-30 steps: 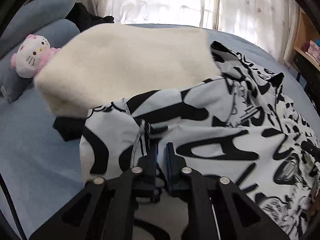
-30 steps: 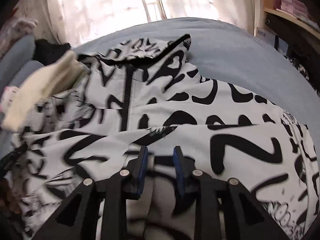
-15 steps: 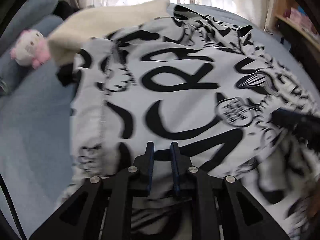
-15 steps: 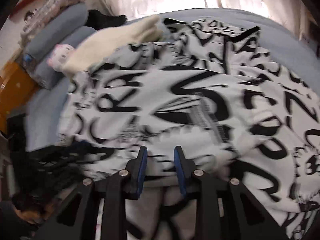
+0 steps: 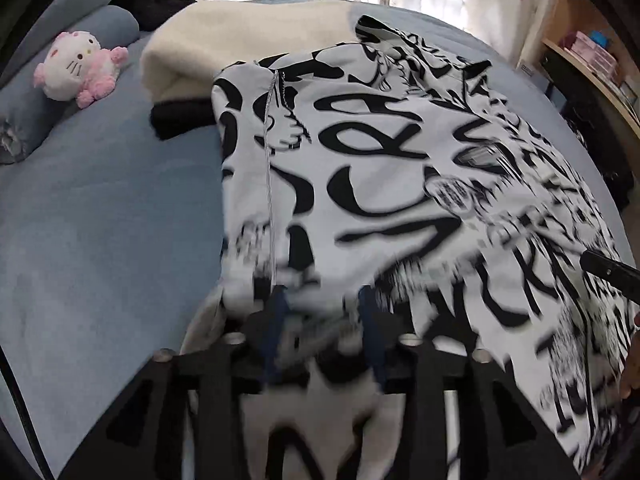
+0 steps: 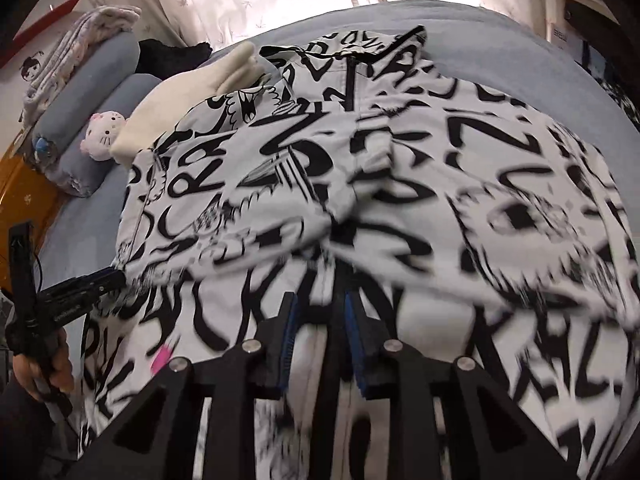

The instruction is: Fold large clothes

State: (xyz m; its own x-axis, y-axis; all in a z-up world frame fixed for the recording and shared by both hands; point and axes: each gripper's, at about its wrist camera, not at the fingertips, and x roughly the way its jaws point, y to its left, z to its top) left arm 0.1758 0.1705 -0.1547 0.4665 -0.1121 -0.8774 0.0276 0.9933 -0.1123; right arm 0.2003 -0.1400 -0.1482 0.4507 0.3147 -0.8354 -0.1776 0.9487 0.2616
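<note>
Left hand-held gripper [image 5: 322, 320] jaws just opening over printed garment [image 5: 400, 168]; plush cat [image 5: 78, 68] on bed [image 5: 100, 220].

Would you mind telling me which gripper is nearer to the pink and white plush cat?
Left. The left gripper works the jacket's edge on the plush cat's side; the right gripper sits farther across.

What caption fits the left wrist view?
Left gripper opening over the printed garment on the bed.
</note>
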